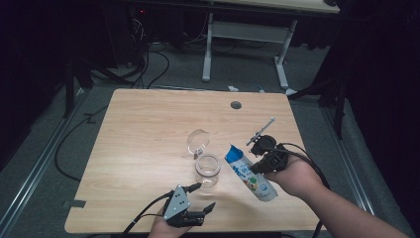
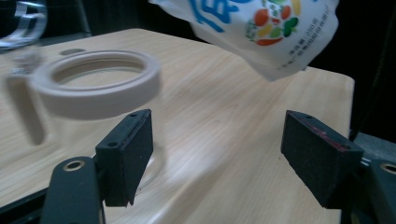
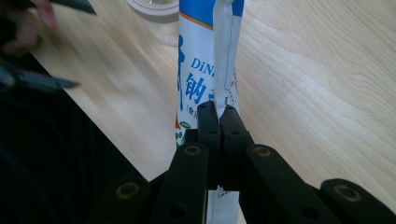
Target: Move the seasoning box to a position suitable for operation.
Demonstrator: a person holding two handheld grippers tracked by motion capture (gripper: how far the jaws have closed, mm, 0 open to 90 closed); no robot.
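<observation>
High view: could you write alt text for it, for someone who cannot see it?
A person's right gripper pinches a white and blue pouch, tilted toward a clear glass jar on a wooden table. The left gripper sits open just in front of the jar, and a glass lid lies behind it.

The white-and-blue pouch (image 3: 205, 70) bears blue "DiN" lettering above a Chinese character "钠".

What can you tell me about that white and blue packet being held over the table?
The packet is a soft, glossy pouch, white with a blue end, blue lettering and a printed cluster of colourful fruit or vegetables. A flat seam runs down its back. It hangs tilted above the wooden table, blue end pointing toward the open glass jar, apart from it. The right gripper is shut on its seam; nothing else touches it.
</observation>
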